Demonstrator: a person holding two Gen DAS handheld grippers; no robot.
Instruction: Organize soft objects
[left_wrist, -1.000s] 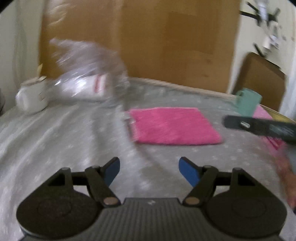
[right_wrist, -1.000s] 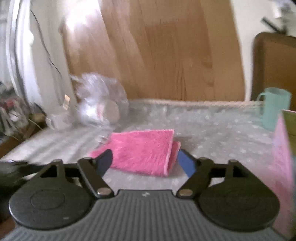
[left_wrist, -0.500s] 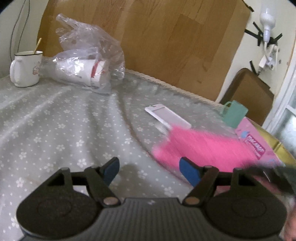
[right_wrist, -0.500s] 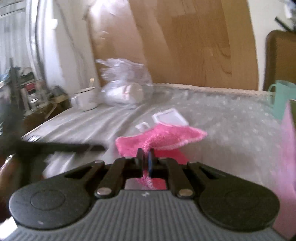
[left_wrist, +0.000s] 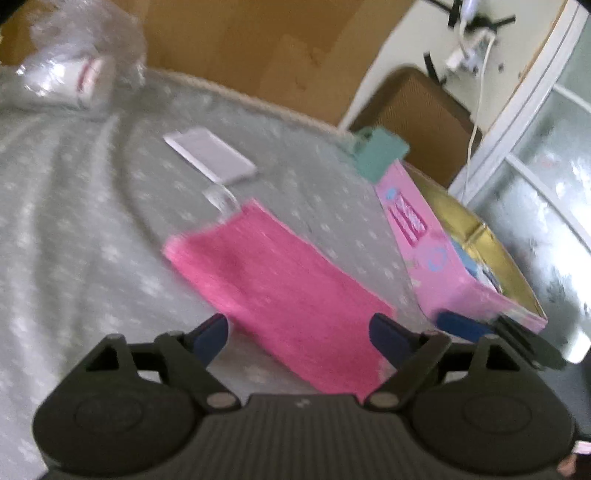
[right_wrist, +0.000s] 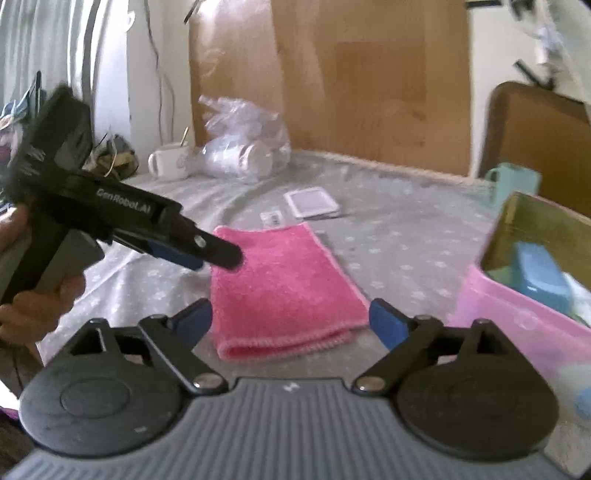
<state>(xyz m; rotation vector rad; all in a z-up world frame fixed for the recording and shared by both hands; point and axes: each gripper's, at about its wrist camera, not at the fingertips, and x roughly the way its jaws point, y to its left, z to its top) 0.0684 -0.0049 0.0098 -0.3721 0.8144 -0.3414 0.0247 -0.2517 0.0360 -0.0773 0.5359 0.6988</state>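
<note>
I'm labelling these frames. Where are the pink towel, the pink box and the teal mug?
pink towel (right_wrist: 280, 284), right wrist view, middle of the folded cloth
pink box (left_wrist: 417, 229), left wrist view, its outer side wall
teal mug (right_wrist: 517, 182), right wrist view, its body

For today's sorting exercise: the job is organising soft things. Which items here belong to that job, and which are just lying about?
Part of the job:
- pink towel, folded on the tablecloth
- pink box, open
- left gripper and right gripper, both open

Just lying about:
- white mug
- plastic bag of cups
- teal mug
- white card
- chair
</note>
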